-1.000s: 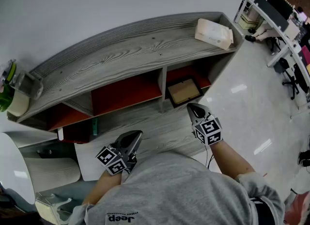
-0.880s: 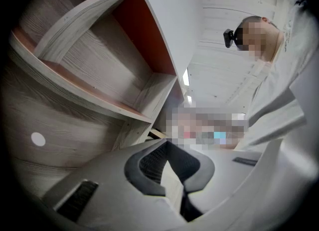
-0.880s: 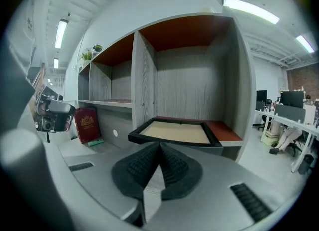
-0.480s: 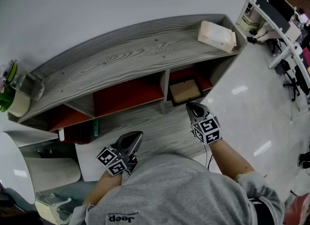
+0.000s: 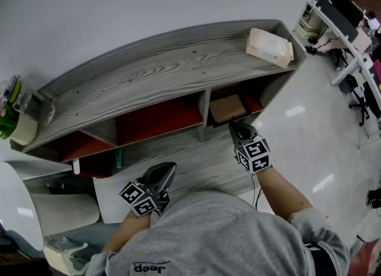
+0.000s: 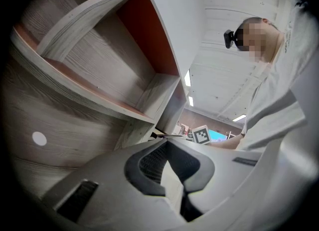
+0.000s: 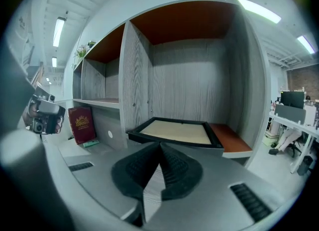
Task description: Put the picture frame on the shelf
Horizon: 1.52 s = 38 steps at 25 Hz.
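1. In the right-hand compartment of the shelf (image 5: pixel 149 72), the picture frame (image 5: pixel 228 108) is laid flat on the red-brown board. Its tan face is turned up, and its front left corner is seen jutting slightly past the board's edge.
2. Just in front of that compartment, the right tool (image 5: pixel 236 128) is held with its tip near the frame's front edge. Whether contact is made cannot be told. Its jaws are pressed together and nothing is gripped between them.
3. Before the shelf's middle section, well apart from the frame, the left tool (image 5: pixel 169 167) is held close to the person's body. Its jaws are likewise brought together with nothing between them.
4. On top of the shelf, at its right end, a pale tissue pack (image 5: pixel 269 47) is placed.
5. Left of the frame's compartment, under a lower board of the shelf, a dark red book (image 7: pixel 82 123) is stood upright.
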Available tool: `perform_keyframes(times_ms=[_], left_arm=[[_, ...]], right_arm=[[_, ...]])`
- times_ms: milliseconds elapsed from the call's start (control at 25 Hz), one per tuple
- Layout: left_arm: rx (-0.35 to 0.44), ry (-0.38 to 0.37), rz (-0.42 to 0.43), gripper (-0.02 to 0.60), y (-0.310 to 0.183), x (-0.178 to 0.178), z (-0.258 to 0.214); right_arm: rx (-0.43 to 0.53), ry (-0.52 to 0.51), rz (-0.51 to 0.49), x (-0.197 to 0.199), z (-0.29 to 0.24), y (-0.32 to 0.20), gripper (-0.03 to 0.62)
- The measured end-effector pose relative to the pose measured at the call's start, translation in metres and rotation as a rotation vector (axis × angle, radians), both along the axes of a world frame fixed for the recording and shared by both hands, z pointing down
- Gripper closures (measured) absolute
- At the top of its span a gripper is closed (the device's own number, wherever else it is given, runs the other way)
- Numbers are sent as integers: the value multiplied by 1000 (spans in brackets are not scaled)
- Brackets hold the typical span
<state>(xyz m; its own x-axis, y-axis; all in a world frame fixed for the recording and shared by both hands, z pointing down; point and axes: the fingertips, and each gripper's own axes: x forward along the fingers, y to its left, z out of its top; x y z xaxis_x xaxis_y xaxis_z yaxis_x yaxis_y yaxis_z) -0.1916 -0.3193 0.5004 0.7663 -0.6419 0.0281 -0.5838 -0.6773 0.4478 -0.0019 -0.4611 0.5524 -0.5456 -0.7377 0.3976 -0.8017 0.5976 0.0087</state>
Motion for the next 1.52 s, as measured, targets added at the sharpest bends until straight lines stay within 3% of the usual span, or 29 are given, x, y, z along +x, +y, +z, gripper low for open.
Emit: perform_keyframes(times_ms=[560, 920, 1520], left_arm=[[9, 0, -10, 574, -9, -4, -3], [8, 7, -4, 574, -11, -2, -3], [-2, 19, -5, 574, -13, -5, 0]], right_arm=[[-6, -2, -7, -8, -1, -16, 603], [-34, -40, 32, -2, -8, -21, 603], [-111, -9, 42, -5, -9, -39, 603]])
